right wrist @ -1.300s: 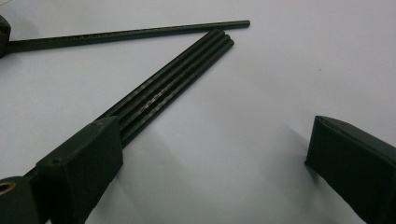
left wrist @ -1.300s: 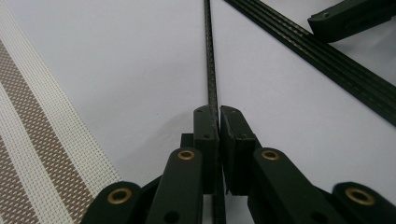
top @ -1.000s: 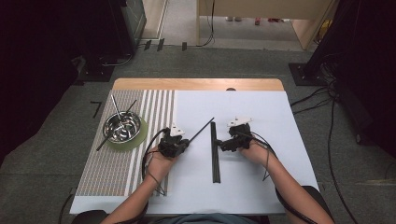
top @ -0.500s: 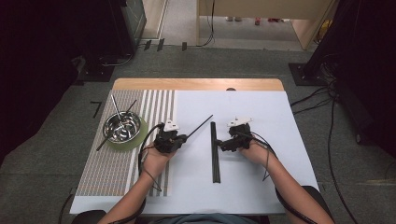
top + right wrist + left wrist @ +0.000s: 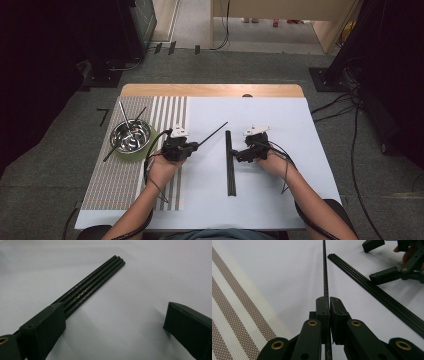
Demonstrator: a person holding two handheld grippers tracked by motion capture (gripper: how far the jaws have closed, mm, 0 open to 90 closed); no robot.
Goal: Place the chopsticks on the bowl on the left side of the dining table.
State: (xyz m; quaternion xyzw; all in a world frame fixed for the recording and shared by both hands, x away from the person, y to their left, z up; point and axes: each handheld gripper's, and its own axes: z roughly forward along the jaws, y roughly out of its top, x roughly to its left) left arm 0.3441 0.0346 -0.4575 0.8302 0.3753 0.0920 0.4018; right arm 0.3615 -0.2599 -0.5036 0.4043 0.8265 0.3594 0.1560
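Item, in progress: my left gripper (image 5: 192, 146) clamps one thin black rod (image 5: 326, 277); two lie in the steel bowl (image 5: 131, 136), a black rod bundle (image 5: 230, 162) remains beside my open right gripper (image 5: 239, 156)

Lab or test room: grey carpet floor (image 5: 60, 165), loose cables (image 5: 350, 107) trailing to dark equipment stands (image 5: 330, 80), one staged bench (image 5: 210, 91) with white cover.

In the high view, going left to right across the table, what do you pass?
Steel bowl on the striped mat → left gripper clamping a thin black rod → bundle of black rods → right gripper, jaws open.
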